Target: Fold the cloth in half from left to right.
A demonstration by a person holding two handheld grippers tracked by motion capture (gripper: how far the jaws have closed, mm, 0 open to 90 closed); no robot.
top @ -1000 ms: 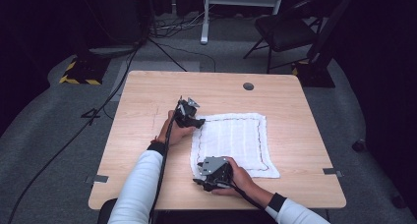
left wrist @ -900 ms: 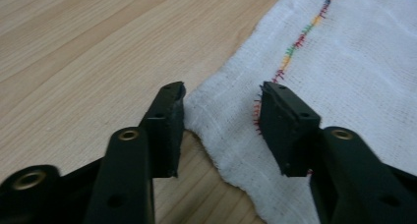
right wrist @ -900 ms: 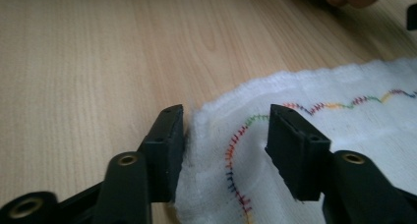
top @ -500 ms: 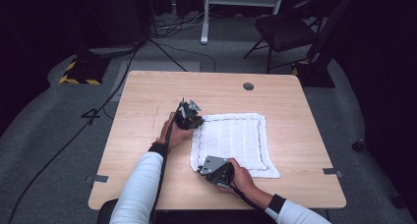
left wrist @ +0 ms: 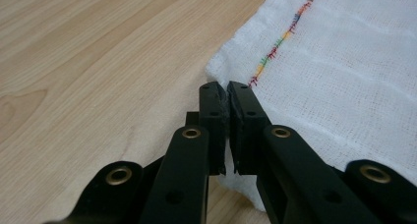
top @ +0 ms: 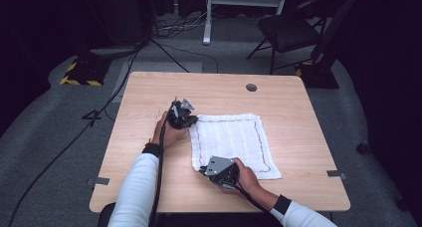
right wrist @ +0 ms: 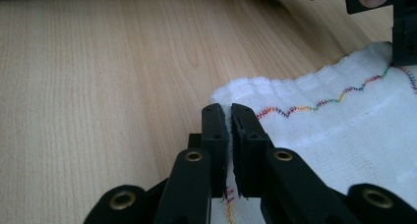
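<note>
**Two hand-held grippers pinching adjacent corners of a cloth**

A white woven cloth with a multicoloured stitched border [top: 231,142] lies flat on the light wooden surface [top: 298,107], slightly toward four o'clock from the surface's centre in the high view. The left hand-held gripper [top: 188,118], carried by the person's left hand [top: 168,132], sits at the cloth's eleven o'clock corner. In the left gripper view its two black jaws have just been closing and now stand pressed nearly together, with a thin fold of the cloth [left wrist: 314,76] corner caught between the pads. The coloured stitch line runs away from the jaws toward one o'clock.

The right hand-held gripper [top: 204,170], carried by the right hand [top: 244,179], sits at the cloth's seven o'clock corner, near the surface's front edge. In the right gripper view its jaws have likewise just been closing and now pinch the cloth [right wrist: 334,130] edge, which bunches into a small ridge just beyond the tips. The left hand-held gripper [right wrist: 403,32] appears in that view at two o'clock, resting on the far corner. A black cable [top: 160,177] trails along the left sleeve.
</note>
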